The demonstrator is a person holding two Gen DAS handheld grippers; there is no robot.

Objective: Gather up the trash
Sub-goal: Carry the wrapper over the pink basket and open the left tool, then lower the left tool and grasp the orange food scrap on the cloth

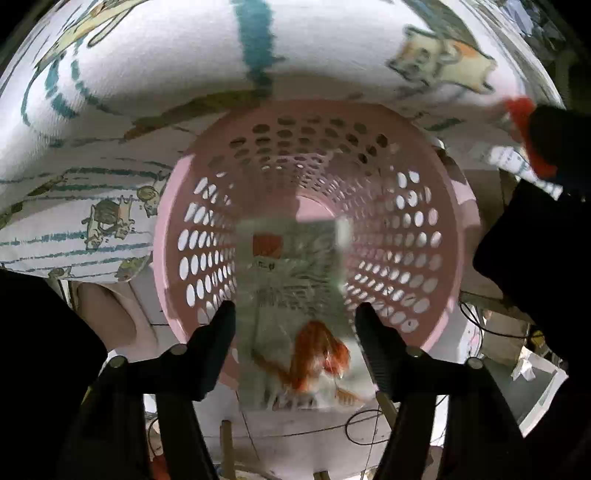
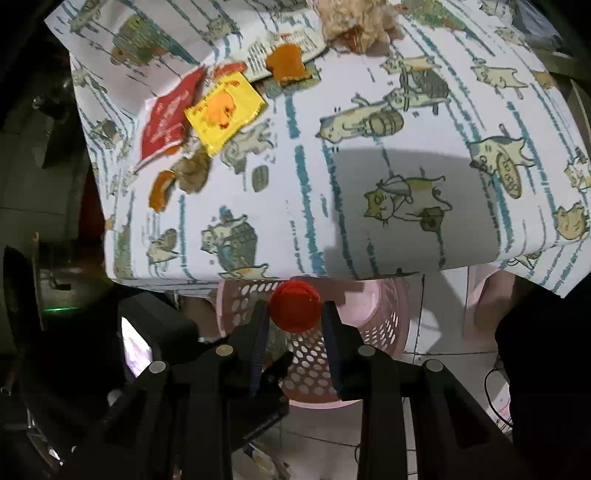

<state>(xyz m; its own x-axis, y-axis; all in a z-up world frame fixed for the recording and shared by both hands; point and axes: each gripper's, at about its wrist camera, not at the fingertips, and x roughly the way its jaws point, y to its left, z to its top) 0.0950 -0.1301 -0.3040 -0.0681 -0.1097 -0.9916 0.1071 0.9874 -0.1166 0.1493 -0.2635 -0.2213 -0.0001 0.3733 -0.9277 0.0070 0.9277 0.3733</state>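
Observation:
A pink perforated basket point(image 1: 436, 236) stands on the floor beside the table, and I look straight down into it in the left wrist view. My left gripper point(image 1: 295, 317) hangs over its mouth. A blurred clear wrapper point(image 1: 291, 280) with red and orange print lies loose between the spread fingers, with no pad pressing on it. My right gripper point(image 2: 294, 314) is shut on a round red bottle cap point(image 2: 294, 305) just above the basket point(image 2: 384, 314), below the table edge. The same cap point(image 1: 519, 107) shows at the upper right of the left wrist view.
The table wears a white cat-print cloth point(image 2: 369, 166). At its far left lie a red wrapper point(image 2: 166, 114), a yellow packet point(image 2: 225, 110), orange peel pieces point(image 2: 288, 62), a printed leaflet point(image 2: 266, 46) and crumpled brown paper point(image 2: 354, 18). Cables point(image 1: 480, 328) trail across the tiled floor.

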